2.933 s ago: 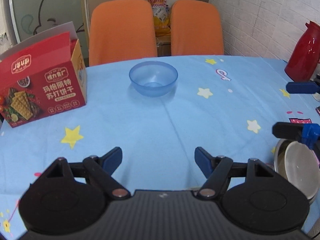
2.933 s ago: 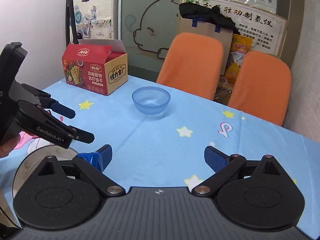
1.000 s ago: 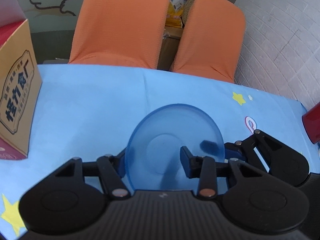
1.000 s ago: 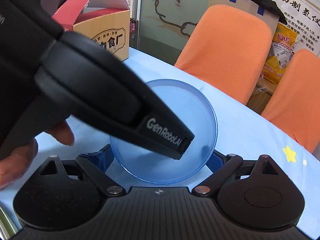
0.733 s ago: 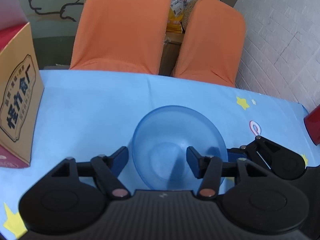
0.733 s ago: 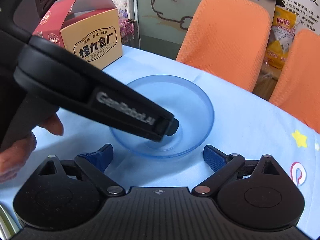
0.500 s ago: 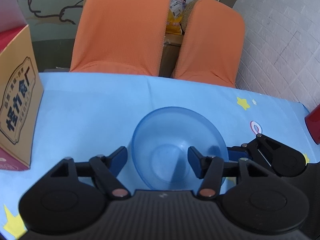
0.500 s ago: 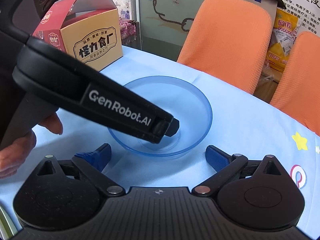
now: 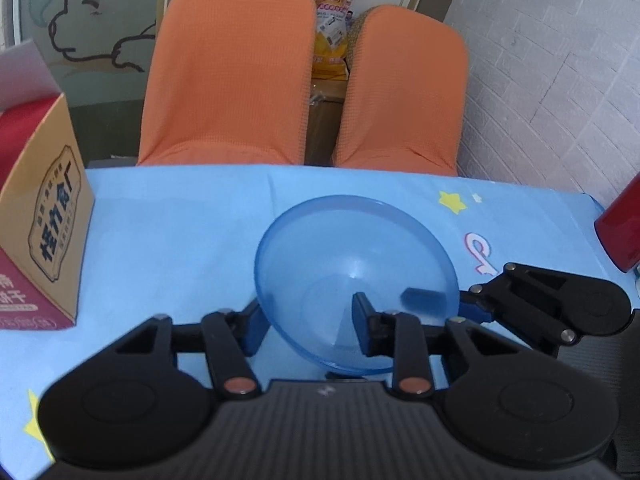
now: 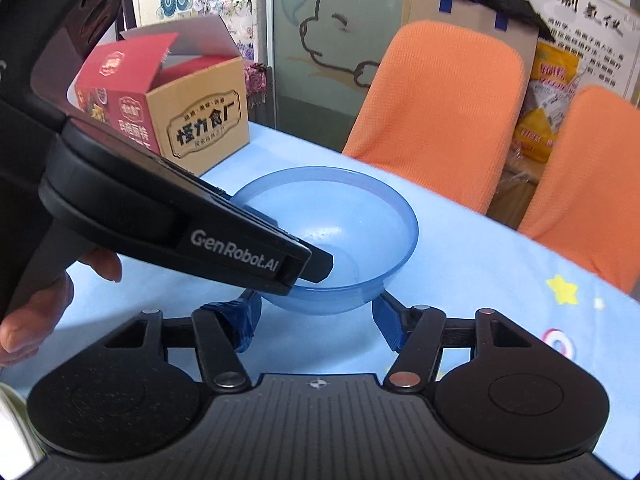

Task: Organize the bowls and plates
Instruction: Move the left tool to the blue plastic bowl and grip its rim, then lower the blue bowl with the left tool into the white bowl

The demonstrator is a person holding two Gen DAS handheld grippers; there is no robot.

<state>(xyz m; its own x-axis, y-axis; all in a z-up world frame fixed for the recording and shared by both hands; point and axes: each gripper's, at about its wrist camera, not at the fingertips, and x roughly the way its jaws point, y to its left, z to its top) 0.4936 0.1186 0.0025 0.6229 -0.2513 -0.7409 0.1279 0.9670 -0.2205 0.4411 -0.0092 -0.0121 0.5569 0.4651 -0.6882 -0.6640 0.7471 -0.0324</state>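
Blue bowl (image 9: 356, 264) clamped by left hand-held gripper (image 9: 308, 320) on rim, right hand-held gripper (image 10: 316, 316) around base

L gripper (image 9: 308, 322): matte black body w/ ribbed top plate, two round black discs either side, black linkage arms w/ copper-coloured pivot pins, blue pads on fingers (image 9: 252, 330). From R cam its side shows white "GenRobot.AI" lettering on a black bar. R gripper (image 10: 318, 320): same build, black ribbed plate w/ small white cross mark, silver and copper pins, blue pads, one wrapped in blue tape. Bare hand (image 10: 36, 304) at L gripper's handle; no sleeve visible.
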